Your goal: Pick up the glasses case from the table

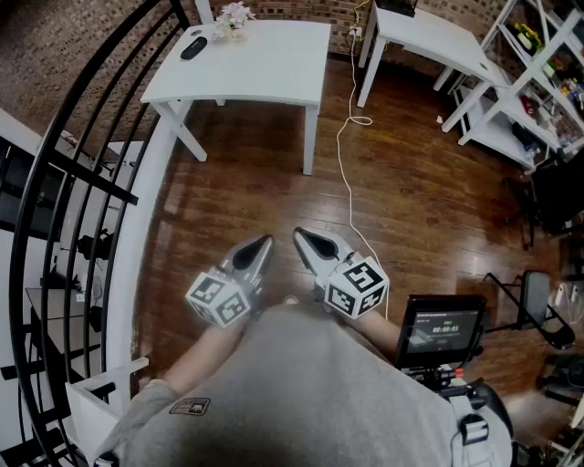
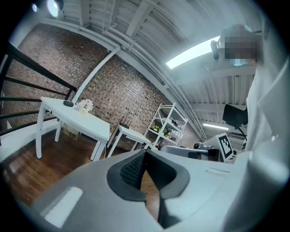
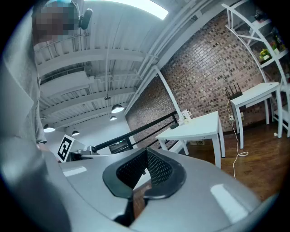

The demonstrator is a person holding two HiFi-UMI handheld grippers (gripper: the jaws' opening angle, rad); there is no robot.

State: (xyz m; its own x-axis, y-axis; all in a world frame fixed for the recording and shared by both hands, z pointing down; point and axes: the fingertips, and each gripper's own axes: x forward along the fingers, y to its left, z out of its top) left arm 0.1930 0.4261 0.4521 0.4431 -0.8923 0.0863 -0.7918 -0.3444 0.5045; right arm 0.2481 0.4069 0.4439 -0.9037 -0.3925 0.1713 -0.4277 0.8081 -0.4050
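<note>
Glasses case (image 1: 193, 47) lies well apart from both tongs. The left tongs (image 1: 265, 243) are closed, with nothing between them, and the right tongs (image 1: 300, 235) are closed and empty likewise (each gripper view shows the ribbed pads touching at the tips). The two sit side by side close to the person's grey-shirted chest, tips leaning toward each other above the wooden floor (image 1: 411, 201). Outward at 12 o'clock in the head view stands the white surface (image 1: 274, 73). The case, a dark oval, rests on its far left part, at about 11 o'clock from the tongs, with a small bunch of flowers (image 1: 234, 15) just beside it at 2 o'clock. A white cable (image 1: 345, 173) trails over the floor at 1 o'clock, running up to a second white table (image 1: 429, 36). A white shelf unit (image 1: 534, 82) stands at 2 o'clock, a black railing (image 1: 82, 173) curves past at 9 o'clock, and a small screen (image 1: 444, 328) sits at 4 o'clock.
</note>
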